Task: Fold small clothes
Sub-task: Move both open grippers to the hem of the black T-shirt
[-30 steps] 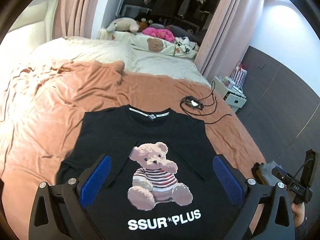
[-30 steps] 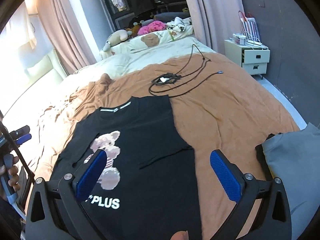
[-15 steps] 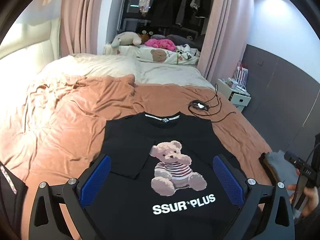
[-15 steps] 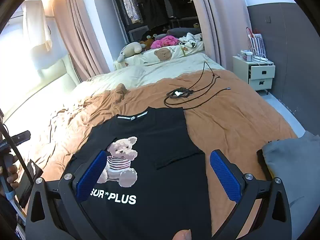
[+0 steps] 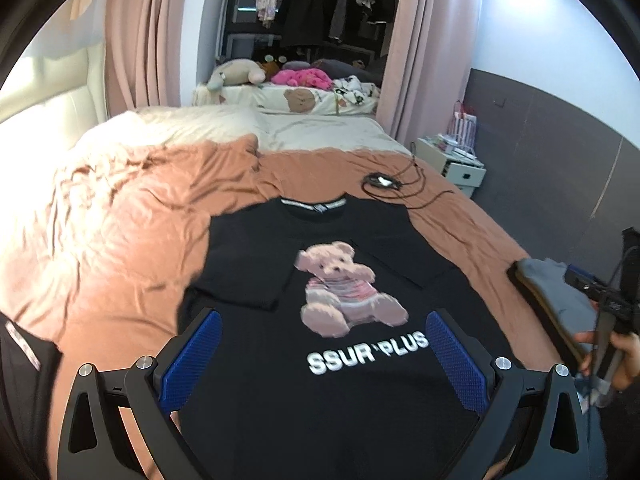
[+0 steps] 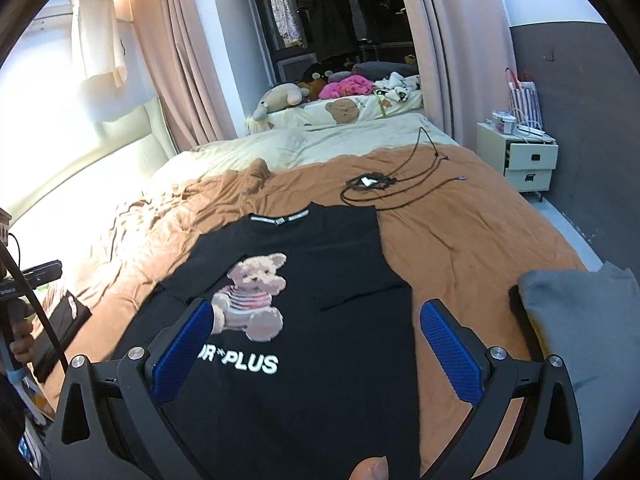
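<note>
Left wrist view, lower left: left gripper (image 5: 318, 354) has its jaws spread wide, holding nothing. Frame centre: black bear-print T-shirt (image 5: 332, 292) lies flat on the rust bedspread (image 5: 120, 240), both sleeves folded inward, long axis running from hem, nearest the jaws, up-frame to the collar. Right wrist view: right gripper (image 6: 318, 342) also wide open and empty, over the hem. Neither hand is clearly nearer. Judgement: the hem-to-collar fold remains.

One black T-shirt (image 5: 340, 320) lies on one bed (image 5: 120, 240); beyond its collar sits one cable bundle (image 6: 372, 184), right of it one grey folded garment (image 6: 580, 320), farther right one nightstand (image 6: 528, 160).
</note>
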### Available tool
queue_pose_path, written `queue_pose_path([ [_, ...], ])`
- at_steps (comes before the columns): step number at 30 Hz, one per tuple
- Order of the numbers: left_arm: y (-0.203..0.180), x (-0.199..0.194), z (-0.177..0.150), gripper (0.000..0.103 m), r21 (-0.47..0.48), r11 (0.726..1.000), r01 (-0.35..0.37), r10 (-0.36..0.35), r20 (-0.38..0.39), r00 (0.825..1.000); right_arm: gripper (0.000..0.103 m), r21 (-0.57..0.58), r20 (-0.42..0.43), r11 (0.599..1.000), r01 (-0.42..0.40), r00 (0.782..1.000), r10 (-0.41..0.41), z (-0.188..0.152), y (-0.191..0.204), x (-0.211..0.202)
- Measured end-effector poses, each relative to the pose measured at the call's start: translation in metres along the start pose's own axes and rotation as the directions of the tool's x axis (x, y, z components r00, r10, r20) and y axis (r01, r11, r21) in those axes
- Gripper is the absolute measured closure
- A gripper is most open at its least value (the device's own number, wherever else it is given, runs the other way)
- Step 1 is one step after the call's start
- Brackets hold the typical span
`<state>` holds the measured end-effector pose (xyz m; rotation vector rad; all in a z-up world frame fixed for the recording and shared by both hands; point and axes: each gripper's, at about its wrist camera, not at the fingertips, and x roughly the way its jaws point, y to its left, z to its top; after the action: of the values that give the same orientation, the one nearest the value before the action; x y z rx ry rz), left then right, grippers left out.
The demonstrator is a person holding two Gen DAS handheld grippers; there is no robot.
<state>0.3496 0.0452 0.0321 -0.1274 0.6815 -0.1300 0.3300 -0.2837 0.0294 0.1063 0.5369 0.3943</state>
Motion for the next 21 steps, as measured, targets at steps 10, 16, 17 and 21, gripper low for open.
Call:
queue_pose_path([
  [10,-0.002,-0.055,-0.047,0.0,-0.069,0.996,-0.063,0.062,-0.019,0.998,0.0,0.023,-0.018,0.999,0.025,1.0,-0.024,-0.027,-0.002,-0.048],
  [16,-0.004,-0.093,-0.071,0.0,-0.06,0.994,-0.091,0.091,-0.003,0.996,0.0,0.052,-0.035,0.998,0.024,0.999,-0.022,-0.042,-0.002,-0.078],
  [17,-0.003,-0.099,-0.076,0.0,-0.063,0.994,-0.088,0.089,0.001,0.996,0.0,0.051,-0.039,0.998,0.028,0.999,-0.026,-0.044,-0.001,-0.082],
  [21,0.006,-0.115,-0.095,0.0,-0.07,0.991,-0.112,0.113,0.006,0.994,0.0,0.063,-0.036,0.998,0.022,0.999,-0.019,-0.057,0.0,-0.103],
])
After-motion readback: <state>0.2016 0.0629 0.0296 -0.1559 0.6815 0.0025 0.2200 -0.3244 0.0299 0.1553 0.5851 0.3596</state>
